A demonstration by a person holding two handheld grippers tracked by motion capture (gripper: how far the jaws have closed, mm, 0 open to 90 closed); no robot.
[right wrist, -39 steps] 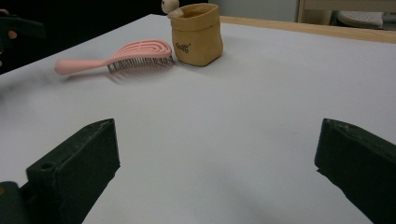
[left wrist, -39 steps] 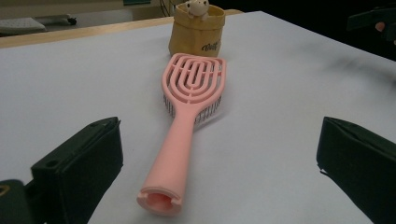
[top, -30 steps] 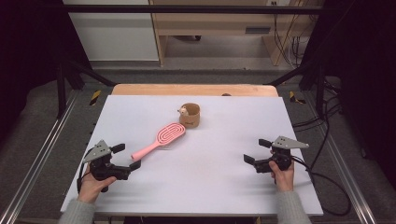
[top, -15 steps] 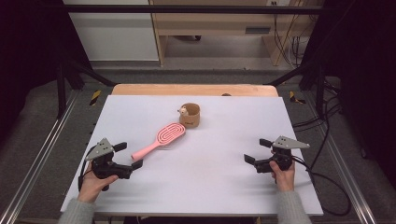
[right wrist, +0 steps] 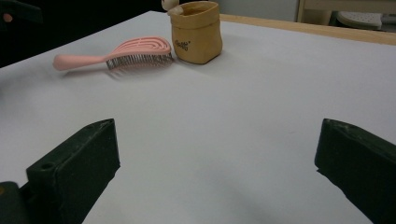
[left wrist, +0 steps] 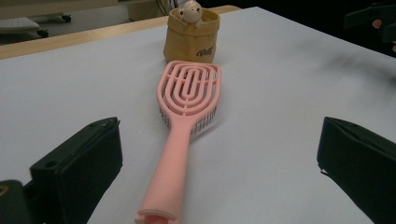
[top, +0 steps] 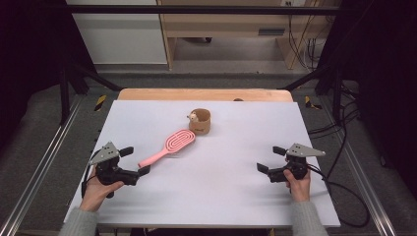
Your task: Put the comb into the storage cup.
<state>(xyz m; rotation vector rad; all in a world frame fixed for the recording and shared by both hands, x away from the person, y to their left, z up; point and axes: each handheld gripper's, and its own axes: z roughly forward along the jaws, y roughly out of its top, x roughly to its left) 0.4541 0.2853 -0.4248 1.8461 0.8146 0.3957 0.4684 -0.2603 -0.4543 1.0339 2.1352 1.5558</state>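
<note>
A pink hairbrush (top: 168,146) (left wrist: 185,122) (right wrist: 122,52) lies bristles down on the white table (top: 236,196), its handle pointing toward my left gripper (top: 135,161). That gripper (left wrist: 219,158) is open, and the handle's end sits between its jaws without touching them. Behind the brush head stands a small tan pouch (top: 200,121) (left wrist: 191,36) (right wrist: 195,31) with a little toy animal (top: 192,117) peeking out. My right gripper (top: 270,159) (right wrist: 217,163) rests open at the table's right side, with bare table between its jaws.
A wooden strip (top: 204,94) runs along the table's far edge. Metal rails (top: 37,172) flank the table on both sides, and cables (top: 344,191) trail off to the right. Shelving and furniture stand beyond the table.
My left gripper has edged forward toward the brush handle. The right gripper has stayed in place.
</note>
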